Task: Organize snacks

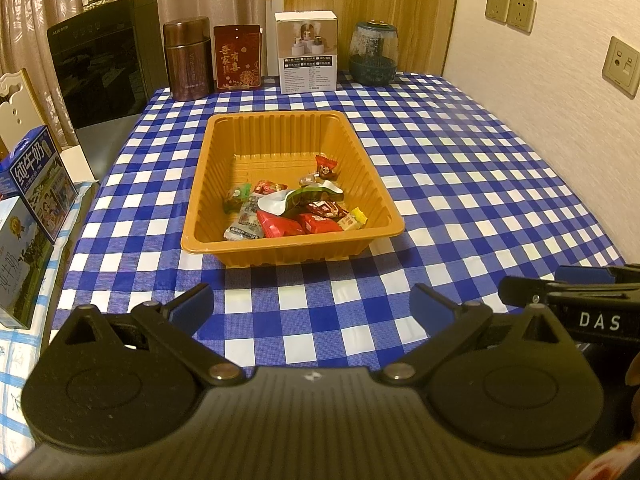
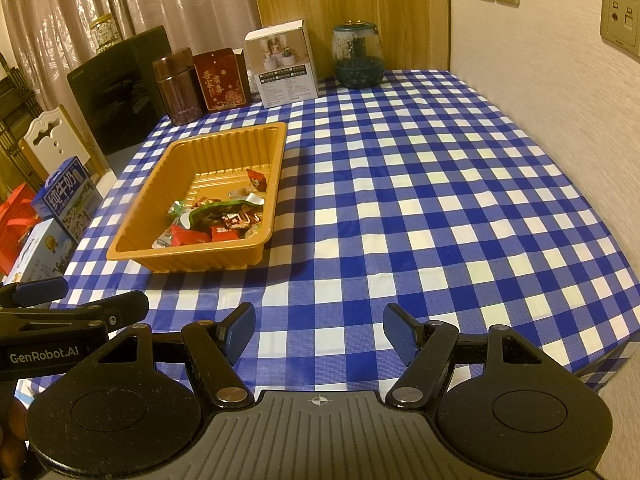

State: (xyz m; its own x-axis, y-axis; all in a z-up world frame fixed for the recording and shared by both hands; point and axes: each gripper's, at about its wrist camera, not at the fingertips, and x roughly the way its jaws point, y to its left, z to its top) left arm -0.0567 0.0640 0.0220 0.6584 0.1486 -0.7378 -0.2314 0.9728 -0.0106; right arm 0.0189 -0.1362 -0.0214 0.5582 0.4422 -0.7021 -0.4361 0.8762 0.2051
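Observation:
An orange plastic tray (image 1: 280, 132) stands on the blue-and-white checked tablecloth (image 1: 460, 184). Several wrapped snacks (image 1: 296, 210) lie piled in its near half. The tray (image 2: 224, 144) and snacks (image 2: 216, 220) also show at the left of the right wrist view. My left gripper (image 1: 316, 308) is open and empty, low over the cloth in front of the tray. My right gripper (image 2: 320, 334) is open and empty, to the right of the tray near the table's front edge. Its fingers (image 1: 560, 284) show at the right of the left wrist view.
Along the table's back edge stand a brown canister (image 1: 188, 60), a red packet (image 1: 238, 58), a white box (image 1: 308, 52) and a glass jar (image 1: 374, 52). Milk cartons (image 1: 36, 184) sit to the left. A wall with sockets (image 1: 510, 10) runs on the right.

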